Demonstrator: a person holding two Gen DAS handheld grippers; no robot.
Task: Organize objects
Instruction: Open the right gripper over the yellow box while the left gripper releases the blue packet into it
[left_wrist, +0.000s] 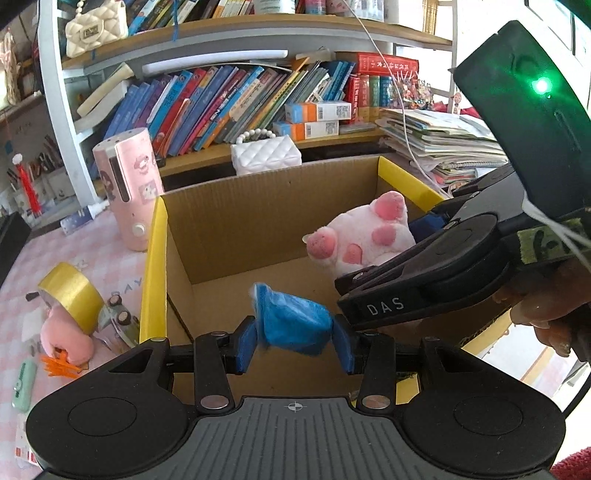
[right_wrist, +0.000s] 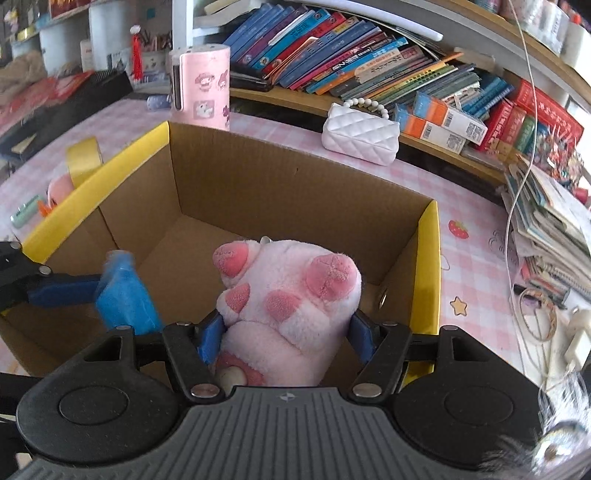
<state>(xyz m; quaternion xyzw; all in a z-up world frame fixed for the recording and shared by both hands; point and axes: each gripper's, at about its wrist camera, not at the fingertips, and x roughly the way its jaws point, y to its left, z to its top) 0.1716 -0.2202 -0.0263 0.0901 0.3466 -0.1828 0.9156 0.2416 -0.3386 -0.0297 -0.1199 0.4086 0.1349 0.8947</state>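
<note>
An open cardboard box with yellow-edged flaps (left_wrist: 155, 258) stands on the pink checked table. My left gripper (left_wrist: 295, 343) hangs over the box's near side, its blue pads shut on a soft blue bundle (left_wrist: 291, 321). The right wrist view shows that bundle (right_wrist: 123, 299) at lower left. My right gripper (right_wrist: 286, 336) is shut on a pink-and-white plush paw (right_wrist: 291, 288), held above the inside of the box (right_wrist: 428, 258). In the left wrist view the paw (left_wrist: 365, 236) sits to the right of the bundle, a little farther back. The box floor looks bare.
Left of the box lie a yellow tape roll (left_wrist: 72, 295), a small pink plush (left_wrist: 64, 339) and a mint green item (left_wrist: 24, 384). A pink cylinder (left_wrist: 127, 192) and a white quilted purse (left_wrist: 266, 155) stand behind. Bookshelves (left_wrist: 221, 103) and a paper stack (left_wrist: 443, 144) line the back.
</note>
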